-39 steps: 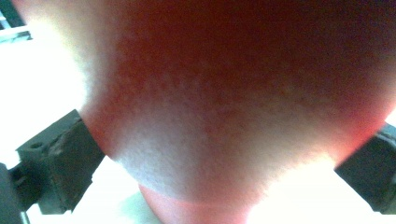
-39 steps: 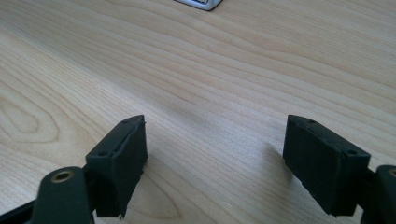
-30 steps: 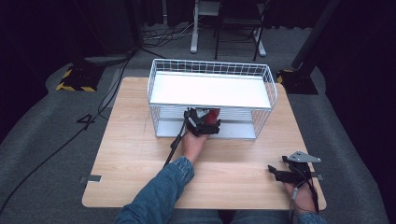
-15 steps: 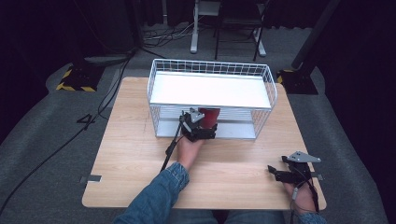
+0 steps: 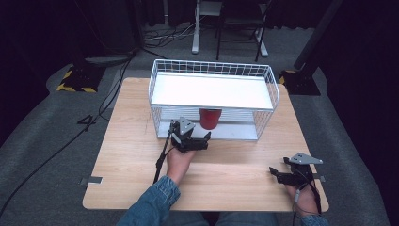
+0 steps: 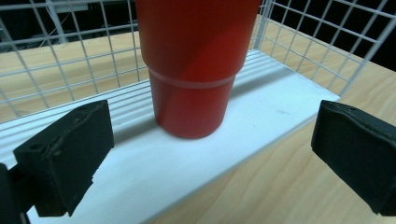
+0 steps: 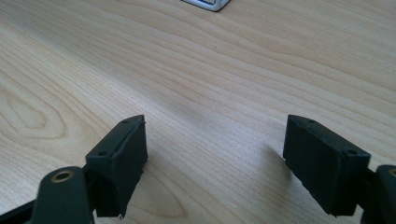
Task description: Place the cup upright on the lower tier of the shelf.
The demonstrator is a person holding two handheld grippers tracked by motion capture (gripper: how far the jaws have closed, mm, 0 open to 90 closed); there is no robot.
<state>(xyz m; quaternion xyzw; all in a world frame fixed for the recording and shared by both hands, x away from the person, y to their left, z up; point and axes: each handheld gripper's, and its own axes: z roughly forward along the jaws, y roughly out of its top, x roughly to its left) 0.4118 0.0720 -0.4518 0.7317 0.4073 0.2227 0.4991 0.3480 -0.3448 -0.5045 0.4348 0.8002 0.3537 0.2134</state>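
Red cup (image 5: 210, 117) parked upright on the lower white shelf (image 6: 196, 154) of the wire rack (image 5: 214, 70), roughly mid-way along its front side, toward the far half of the wooden surface (image 5: 127, 155). Long axis straight up and down; narrow end seems to sit on the shelf, body widening upward past a ridge, though the top hides under the upper tray so can't say for sure which end is the mouth. Left gripper (image 5: 192, 141) hovering just in front of the rack's open side, fingers (image 6: 65, 158) spread wide with the cup dead centre between them but not touching, probably lined up low like that to slide in under the upper tray and grab the body. Right gripper (image 5: 289, 175) resting near the surface's near right corner, fingers (image 7: 119, 154) also wide apart over bare wood, holding nothing, looks parked out of the way.
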